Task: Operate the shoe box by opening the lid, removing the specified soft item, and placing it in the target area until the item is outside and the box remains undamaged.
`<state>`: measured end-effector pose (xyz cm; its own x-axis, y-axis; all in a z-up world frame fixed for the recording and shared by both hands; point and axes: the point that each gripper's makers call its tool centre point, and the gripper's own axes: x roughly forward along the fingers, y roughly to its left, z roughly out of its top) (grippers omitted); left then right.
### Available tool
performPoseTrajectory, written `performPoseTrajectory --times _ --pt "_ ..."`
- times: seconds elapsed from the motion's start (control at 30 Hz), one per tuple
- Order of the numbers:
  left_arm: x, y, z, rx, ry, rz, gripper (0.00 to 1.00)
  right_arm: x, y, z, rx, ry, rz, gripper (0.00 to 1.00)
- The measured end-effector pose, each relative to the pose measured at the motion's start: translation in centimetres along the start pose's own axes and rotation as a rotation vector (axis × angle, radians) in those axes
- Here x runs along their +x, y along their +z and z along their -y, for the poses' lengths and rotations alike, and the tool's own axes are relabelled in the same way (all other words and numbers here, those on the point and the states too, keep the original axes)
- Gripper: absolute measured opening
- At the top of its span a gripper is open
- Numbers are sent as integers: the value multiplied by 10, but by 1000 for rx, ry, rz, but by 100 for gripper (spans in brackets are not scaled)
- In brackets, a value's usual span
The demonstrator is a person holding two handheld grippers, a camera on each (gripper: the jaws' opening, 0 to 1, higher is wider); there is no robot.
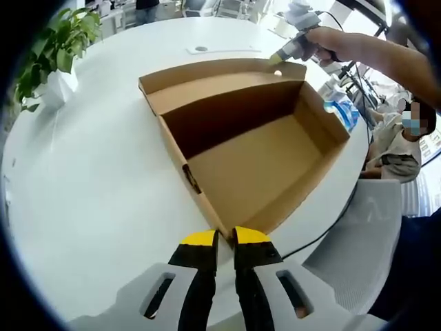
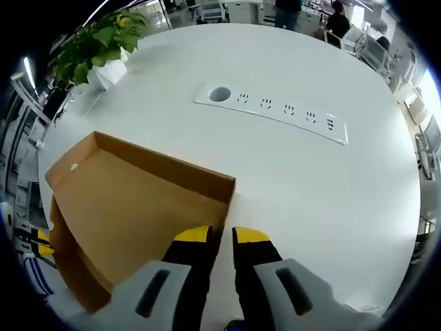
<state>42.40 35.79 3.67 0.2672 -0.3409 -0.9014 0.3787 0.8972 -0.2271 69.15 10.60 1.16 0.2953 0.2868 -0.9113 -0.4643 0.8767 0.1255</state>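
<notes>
Cardboard shoe box (image 1: 255, 158) sits open and looks empty on the white round table (image 1: 89, 200), lid (image 2: 124, 200) flipped up. Left gripper (image 1: 226, 239) pinches the near corner, right gripper (image 2: 220, 236) clamps the lid's edge. I'd keep both grips gentle so nothing creases.

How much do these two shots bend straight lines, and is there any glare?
Left gripper view: fisheye curves the table edge; shoe box sharp, interior shaded. Right gripper view: power strip bows; soft glare on the table; plant slightly soft.
</notes>
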Motion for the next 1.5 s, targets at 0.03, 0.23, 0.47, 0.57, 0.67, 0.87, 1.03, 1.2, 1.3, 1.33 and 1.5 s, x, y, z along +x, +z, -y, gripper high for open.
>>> performPoseTrajectory --times 0.03,0.23,0.47,0.57,0.67,0.87,1.03,1.2,1.3,1.33,1.5 --pt "0 0 0 -1 0 1 5 1 0 -1 -2 0 -2 8" --pt "0 0 0 -10 -2 6 5 0 0 -6 -37 -13 -3 3" --pt "1 0 0 -11 0 6 5 -10 6 -4 -38 -11 28 1" --pt "1 0 -1 -16 1 6 5 -15 9 -5 -46 -14 49 1" --pt "1 0 -1 -25 3 11 5 -22 11 -5 -54 -17 73 1" --pt "1 0 -1 -30 8 14 5 -32 19 -6 -58 -13 125 1" --pt "1 0 0 -37 13 17 5 -46 24 -10 -61 -10 181 0" --pt "1 0 0 -36 21 15 5 -57 28 -9 -64 -2 232 0" --pt "1 0 -1 -40 25 16 5 -66 30 -11 -67 3 256 0" --pt "1 0 0 -42 27 18 5 -69 30 -12 -69 5 268 0" --pt "1 0 -1 -51 32 24 5 -81 29 -16 -69 8 308 0"
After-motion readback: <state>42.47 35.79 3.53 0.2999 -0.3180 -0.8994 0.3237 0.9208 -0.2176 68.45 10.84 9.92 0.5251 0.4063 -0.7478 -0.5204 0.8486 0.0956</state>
